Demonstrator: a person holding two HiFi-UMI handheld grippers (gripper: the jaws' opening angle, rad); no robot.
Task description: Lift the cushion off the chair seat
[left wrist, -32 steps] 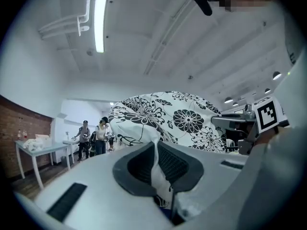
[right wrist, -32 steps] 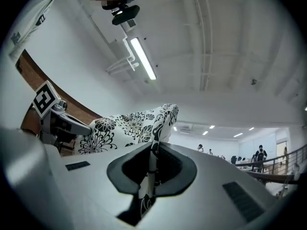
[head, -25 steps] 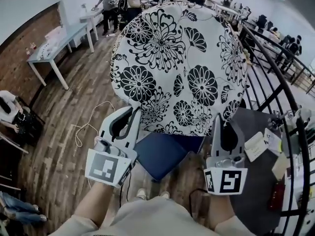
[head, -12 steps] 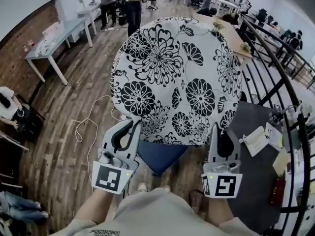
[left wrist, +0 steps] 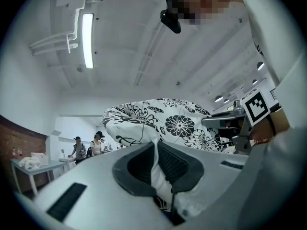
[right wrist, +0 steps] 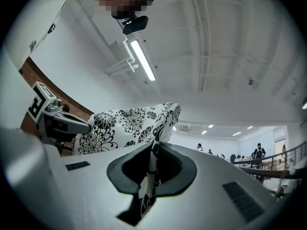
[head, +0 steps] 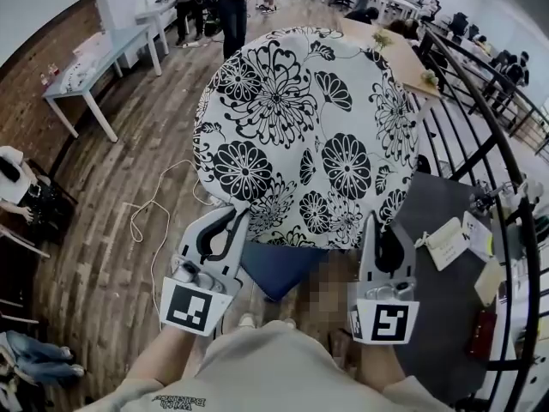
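White table [head: 93, 60], wooden floor [head: 107, 260], standing people [head: 230, 11]

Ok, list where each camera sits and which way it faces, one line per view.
Head view: on the person's head, looking steeply down at the cushion, the blue seat under it, both forearms, the left gripper and right gripper.
Left gripper view: on that gripper, looking up along jaws shut on cushion fabric; the shirt and right gripper show at right.
Right gripper view: likewise mirrored; the left gripper shows at left.
Shared: all show the cushion; both gripper views show the ceiling.
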